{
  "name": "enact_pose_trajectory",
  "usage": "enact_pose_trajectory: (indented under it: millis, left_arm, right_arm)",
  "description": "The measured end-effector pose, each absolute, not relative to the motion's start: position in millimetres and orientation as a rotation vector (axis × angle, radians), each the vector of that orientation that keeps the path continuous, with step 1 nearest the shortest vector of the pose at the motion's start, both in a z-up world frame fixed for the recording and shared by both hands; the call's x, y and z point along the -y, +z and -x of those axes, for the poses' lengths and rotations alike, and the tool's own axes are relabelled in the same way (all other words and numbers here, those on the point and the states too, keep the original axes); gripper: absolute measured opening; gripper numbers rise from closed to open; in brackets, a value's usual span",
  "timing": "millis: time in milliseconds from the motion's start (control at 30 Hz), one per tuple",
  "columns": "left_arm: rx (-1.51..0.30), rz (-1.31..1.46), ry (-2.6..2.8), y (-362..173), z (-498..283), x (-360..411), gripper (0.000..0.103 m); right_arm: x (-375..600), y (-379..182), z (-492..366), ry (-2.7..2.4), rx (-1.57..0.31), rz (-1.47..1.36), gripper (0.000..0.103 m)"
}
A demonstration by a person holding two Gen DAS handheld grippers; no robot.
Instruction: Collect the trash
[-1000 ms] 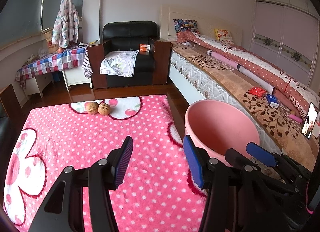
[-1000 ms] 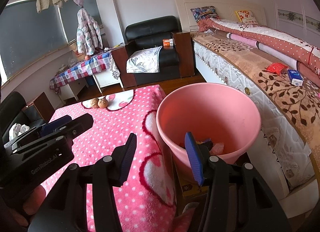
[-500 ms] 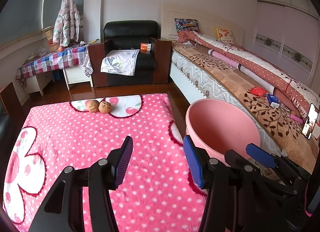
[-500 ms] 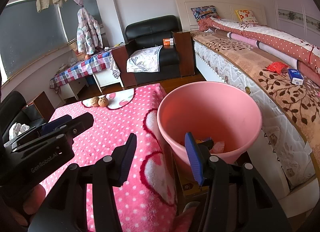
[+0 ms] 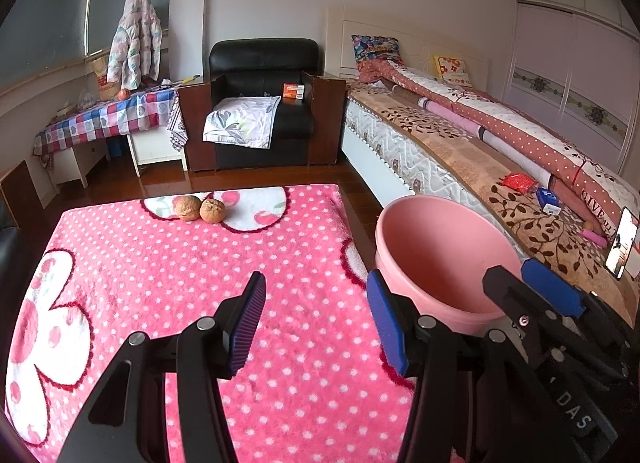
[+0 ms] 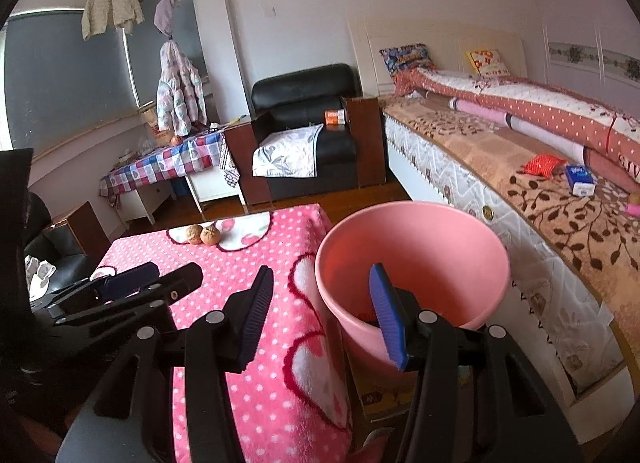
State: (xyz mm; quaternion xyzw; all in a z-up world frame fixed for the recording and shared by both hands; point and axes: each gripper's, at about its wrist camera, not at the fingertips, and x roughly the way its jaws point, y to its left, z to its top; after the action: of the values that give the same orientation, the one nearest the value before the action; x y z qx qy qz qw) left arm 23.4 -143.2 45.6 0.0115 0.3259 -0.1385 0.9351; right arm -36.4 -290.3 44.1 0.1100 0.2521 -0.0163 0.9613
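Note:
Two walnuts point(image 5: 200, 209) lie side by side at the far edge of a table covered with a pink polka-dot blanket point(image 5: 168, 275); they also show in the right wrist view point(image 6: 203, 234). A pink bin point(image 5: 440, 255) stands right of the table; in the right wrist view the bin point(image 6: 412, 251) has some trash at its bottom. My left gripper point(image 5: 316, 323) is open and empty above the blanket's near part. My right gripper point(image 6: 320, 315) is open and empty, over the gap between table edge and bin rim.
A bed point(image 5: 480, 159) runs along the right with a red packet point(image 5: 519, 182), a blue box point(image 5: 549, 201) and a phone point(image 5: 620, 247) on it. A black armchair point(image 5: 264, 103) and a checked side table point(image 5: 104, 119) stand at the back.
Both grippers have drawn back and risen slightly; the bin sits a little lower in the right wrist view. Both grippers stay open and empty.

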Motion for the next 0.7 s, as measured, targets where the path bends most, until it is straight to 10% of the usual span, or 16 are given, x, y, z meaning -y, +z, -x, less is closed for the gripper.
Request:
enact_pose_trajectory:
  millis: [700]
  left_arm:
    - [-0.686,-0.007,-0.27,41.5,-29.8,132.5,0.052]
  right_arm:
    - [276.1,48.1,35.1,-0.02,-0.506,-0.175,0.051]
